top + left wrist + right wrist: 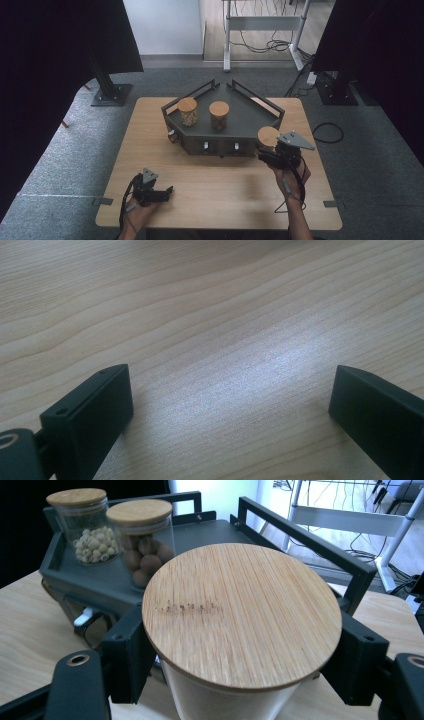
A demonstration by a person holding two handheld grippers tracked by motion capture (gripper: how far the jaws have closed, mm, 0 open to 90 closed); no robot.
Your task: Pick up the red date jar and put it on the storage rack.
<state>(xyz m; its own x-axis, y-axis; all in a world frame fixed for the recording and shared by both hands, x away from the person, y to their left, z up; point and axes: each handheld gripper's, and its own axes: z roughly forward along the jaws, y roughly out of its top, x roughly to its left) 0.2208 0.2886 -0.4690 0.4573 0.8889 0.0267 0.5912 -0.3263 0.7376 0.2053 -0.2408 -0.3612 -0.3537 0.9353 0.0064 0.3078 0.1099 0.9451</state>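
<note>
My right gripper (270, 150) is shut on a glass jar with a round wooden lid (240, 615), held just off the front right corner of a dark metal tray (247, 117). In the high view the jar's lid (268, 135) shows beside the tray's front wall. Two more lidded jars stand on the tray: one with pale beans (188, 112) and one with brown balls (219, 115). My left gripper (159, 192) rests near the table's front left, its jaws open over bare wood (225, 365).
The wooden table (150, 145) stands on grey carpet. The tray has raised rails at its back and sides (260, 100). Dark curtains hang left and right, and a white stand with cables (260, 30) is behind the table.
</note>
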